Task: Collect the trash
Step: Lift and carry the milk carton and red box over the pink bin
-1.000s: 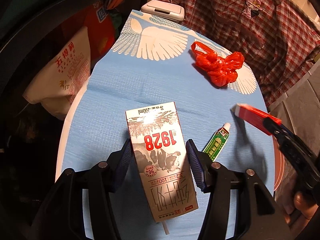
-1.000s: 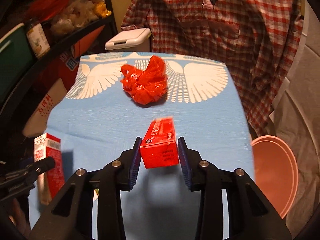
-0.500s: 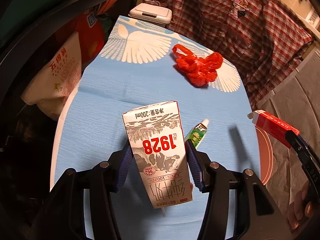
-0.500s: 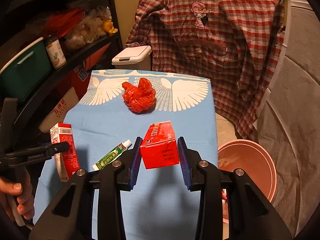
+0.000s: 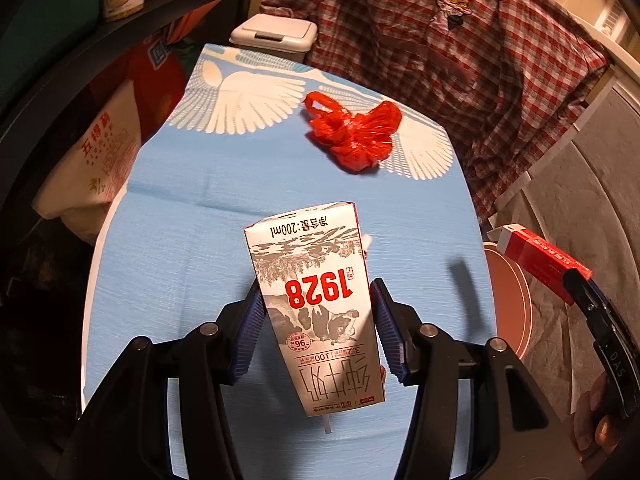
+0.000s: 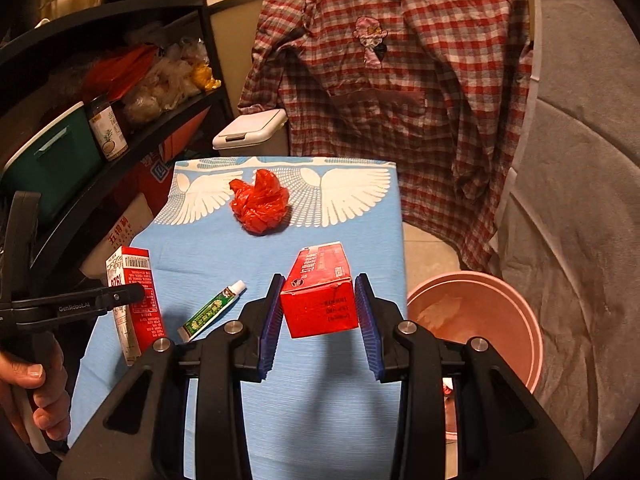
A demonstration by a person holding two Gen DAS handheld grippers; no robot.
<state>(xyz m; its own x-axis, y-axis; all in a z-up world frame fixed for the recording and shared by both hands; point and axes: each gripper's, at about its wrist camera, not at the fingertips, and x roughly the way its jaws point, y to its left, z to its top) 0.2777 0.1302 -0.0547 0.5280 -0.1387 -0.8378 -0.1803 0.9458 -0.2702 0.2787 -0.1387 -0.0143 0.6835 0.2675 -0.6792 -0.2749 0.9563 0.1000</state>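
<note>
My left gripper (image 5: pixel 316 328) is shut on a grey-and-white milk carton (image 5: pixel 316 304) marked 1928, held above the blue tablecloth (image 5: pixel 192 248). In the right wrist view the same carton (image 6: pixel 136 300) shows its red side at the left. My right gripper (image 6: pixel 318 320) is shut on a red box (image 6: pixel 320 300), which hangs near the table's right edge; the left wrist view shows that box (image 5: pixel 540 256) over the pink bucket (image 5: pixel 512 304). A green tube (image 6: pixel 212 310) and a crumpled red plastic bag (image 6: pixel 260 204) lie on the cloth.
The pink bucket (image 6: pixel 476 320) stands on the floor right of the table. A plaid shirt (image 6: pixel 392 92) hangs behind, a white lidded bin (image 6: pixel 248 128) sits at the far end, and dark shelves (image 6: pixel 100 80) with jars and bags line the left. A hand (image 6: pixel 36 392) grips the left tool.
Both grippers have risen and pulled back with their loads. The red box has travelled right, from over the cloth to the table's edge above the bucket. The carton now hides most of the tube.
</note>
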